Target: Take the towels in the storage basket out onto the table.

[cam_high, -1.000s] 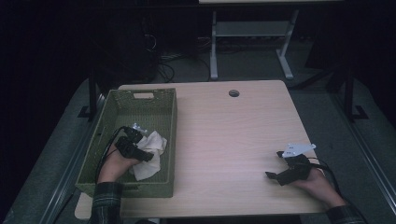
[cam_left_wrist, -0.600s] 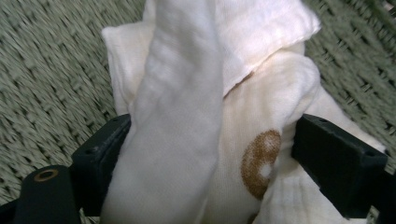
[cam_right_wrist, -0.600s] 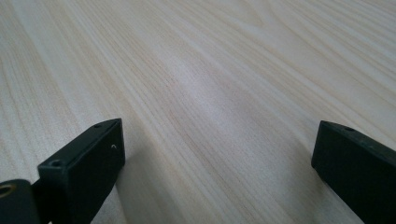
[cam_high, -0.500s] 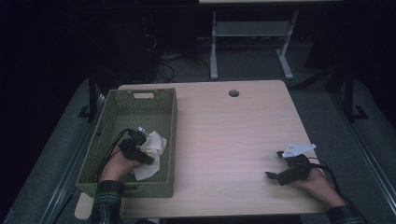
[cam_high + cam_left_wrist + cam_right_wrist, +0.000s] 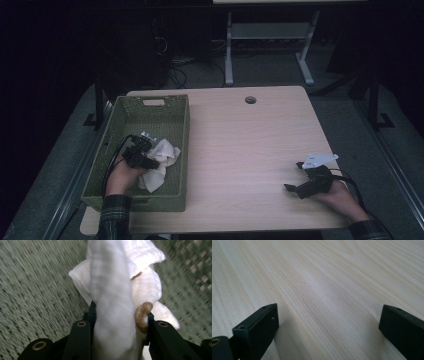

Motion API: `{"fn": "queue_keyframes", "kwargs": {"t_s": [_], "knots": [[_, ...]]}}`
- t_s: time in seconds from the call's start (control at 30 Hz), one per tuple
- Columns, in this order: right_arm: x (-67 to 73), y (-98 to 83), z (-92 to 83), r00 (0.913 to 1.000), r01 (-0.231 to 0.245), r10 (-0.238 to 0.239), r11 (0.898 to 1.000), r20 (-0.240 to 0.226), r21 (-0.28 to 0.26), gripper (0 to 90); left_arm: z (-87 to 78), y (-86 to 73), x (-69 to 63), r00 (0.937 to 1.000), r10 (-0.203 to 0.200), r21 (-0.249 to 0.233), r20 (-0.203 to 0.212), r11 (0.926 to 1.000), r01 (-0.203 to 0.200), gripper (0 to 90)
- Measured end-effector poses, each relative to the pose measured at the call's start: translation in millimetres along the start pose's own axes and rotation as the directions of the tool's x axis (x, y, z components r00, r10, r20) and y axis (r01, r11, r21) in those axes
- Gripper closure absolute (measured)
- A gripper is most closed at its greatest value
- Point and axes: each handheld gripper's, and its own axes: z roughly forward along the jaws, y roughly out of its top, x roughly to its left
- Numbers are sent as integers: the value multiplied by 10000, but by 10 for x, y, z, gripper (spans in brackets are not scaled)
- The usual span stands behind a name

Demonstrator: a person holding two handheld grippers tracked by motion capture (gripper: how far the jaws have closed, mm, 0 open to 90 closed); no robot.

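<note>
High view: the left gripper (image 5: pixel 142 159) is seen inside the basket (image 5: pixel 181 134), its jaws at the cloth (image 5: pixel 161 157). The right gripper (image 5: pixel 300 184) rests on the surface (image 5: pixel 240 145), well apart from the basket.

Left gripper view: the cloth (image 5: pixel 117 297) is bunched between the jaws, which have just been closing and now grasp it on both sides. A brown stain (image 5: pixel 142 316) lies against one jaw. The grasp is judged done; lifting the cloth out is left.

Right gripper view: the jaws are released, with bare surface (image 5: pixel 324 290) between them.
</note>
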Motion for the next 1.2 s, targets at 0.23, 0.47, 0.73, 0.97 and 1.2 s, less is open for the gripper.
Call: {"fn": "queue_keyframes", "kwargs": {"t_s": [0.23, 0.47, 0.73, 0.97, 1.2], "knots": [[-1, 0, 0, 10000, 5, -5, 10000, -1, -2, 24, -105, -29, 37, 9994, -279, -919, 211, 9953, 297, 647], [-1, 0, 0, 10000, 8, -8, 10000, -1, -1, 24, -207, -55, 51, 9988, -220, -1915, 440, 9810, 301, 646], [-1, 0, 0, 10000, 2, -2, 10000, 2, 0, 25, -276, -59, 45, 9980, -209, -2649, 590, 9636, 358, 646], [-2, 0, 0, 10000, 9, -9, 10000, -1, -2, 24, -342, -57, 40, 9980, -149, -3009, 615, 9531, 328, 647], [-1, 0, 0, 10000, 7, -7, 10000, 0, 0, 24, -457, -35, 20, 9971, -89, -3627, 760, 9312, 359, 646]]}}
